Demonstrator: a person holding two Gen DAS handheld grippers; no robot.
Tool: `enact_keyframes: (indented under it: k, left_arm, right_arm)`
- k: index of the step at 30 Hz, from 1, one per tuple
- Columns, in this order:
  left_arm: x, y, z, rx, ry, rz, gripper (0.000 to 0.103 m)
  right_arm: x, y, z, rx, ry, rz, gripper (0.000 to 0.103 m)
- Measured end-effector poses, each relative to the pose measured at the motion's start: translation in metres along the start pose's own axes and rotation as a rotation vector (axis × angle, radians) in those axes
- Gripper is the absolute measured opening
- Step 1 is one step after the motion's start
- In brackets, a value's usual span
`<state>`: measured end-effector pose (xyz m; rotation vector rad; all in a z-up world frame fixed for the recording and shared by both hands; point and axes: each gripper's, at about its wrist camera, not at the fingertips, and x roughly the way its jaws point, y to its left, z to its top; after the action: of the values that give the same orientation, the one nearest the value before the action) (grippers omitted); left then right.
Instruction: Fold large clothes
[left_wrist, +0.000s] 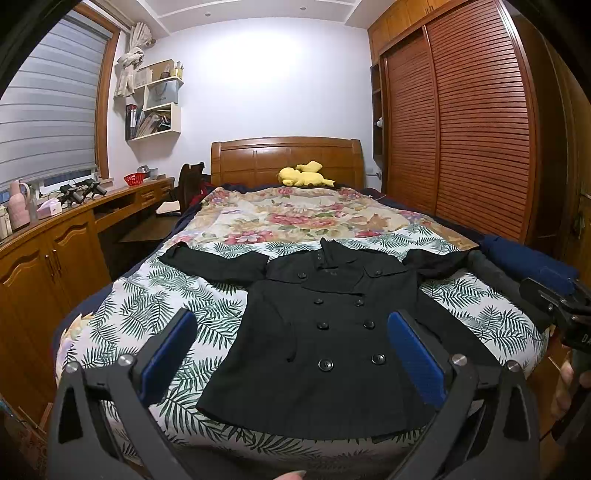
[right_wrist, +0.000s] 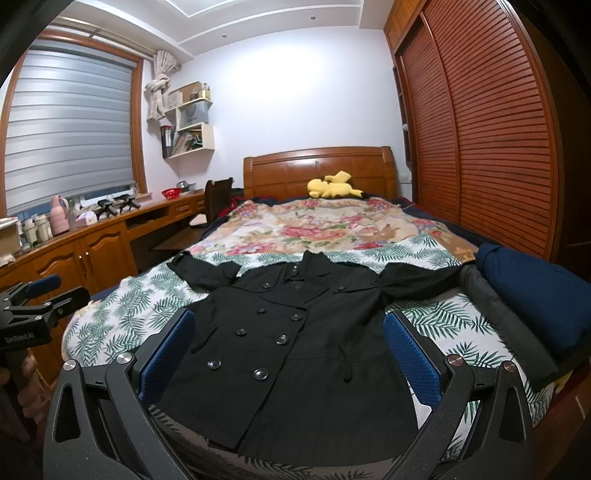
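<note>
On the bed (left_wrist: 155, 295), near its foot, a black dbl-breasted coat (left_wrist: 325, 332) lay flat, front up w/ sleeves spread, folded navy cloth (right_wrist: 535, 295) just beside its R sleeve; L gripper (left_wrist: 291, 354) and R gripper (right_wrist: 288, 354) both hovered above hem, fingers wide apart, holding nothing.

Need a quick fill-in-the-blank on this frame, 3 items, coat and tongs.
1. The coat lies spread on the ____, sleeves out.
2. Both the left tongs and right tongs are ____, holding nothing.
3. The plush by the headboard is ____ in colour.

Missing words: bed; open; yellow
</note>
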<state>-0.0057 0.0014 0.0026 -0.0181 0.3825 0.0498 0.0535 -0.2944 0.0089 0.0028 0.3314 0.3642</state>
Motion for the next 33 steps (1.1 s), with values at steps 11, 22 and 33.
enact_keyframes:
  k: [11, 22, 33]
  left_arm:
    - [-0.001, 0.002, 0.001, -0.005, -0.005, 0.001, 0.103]
    - [-0.006, 0.000, 0.002, -0.004, -0.019, -0.003, 0.103]
    - [-0.012, 0.000, 0.002, 0.001, -0.031, -0.010, 0.103]
  right_arm:
    - [0.000, 0.000, 0.000, 0.001, 0.001, 0.000, 0.103]
    - [0.003, -0.002, -0.002, 0.001, 0.002, -0.004, 0.103]
    - [0.003, -0.004, -0.002, 0.001, 0.003, -0.003, 0.103]
